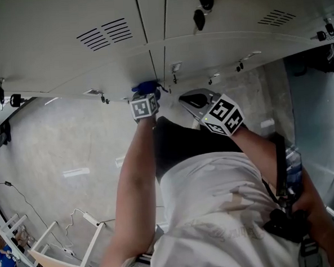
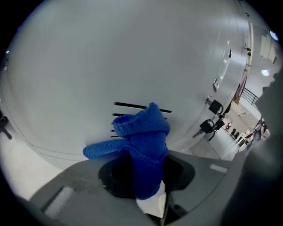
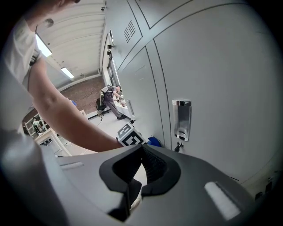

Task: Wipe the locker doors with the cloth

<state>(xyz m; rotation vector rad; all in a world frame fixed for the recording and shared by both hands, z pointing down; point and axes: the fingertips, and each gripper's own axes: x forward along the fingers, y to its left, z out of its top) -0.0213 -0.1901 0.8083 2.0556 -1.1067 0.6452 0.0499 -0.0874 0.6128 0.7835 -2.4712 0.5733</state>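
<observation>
Left gripper [image 1: 146,93], clamped on blue cloth [image 2: 143,137], holds it to the locker door [image 1: 95,67] at twelve o'clock for wiping; right gripper [image 1: 190,100], jaws together, empty, hovers at two o'clock.

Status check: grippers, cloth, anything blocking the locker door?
Left gripper shut on blue cloth, at locker door by vent slots. Right gripper shut, empty. Nothing blocking; keys hang nearby.

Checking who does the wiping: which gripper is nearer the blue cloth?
Left. The left gripper has its jaws shut on the blue cloth at the locker door; the right gripper hangs apart to its right, holding nothing.
</observation>
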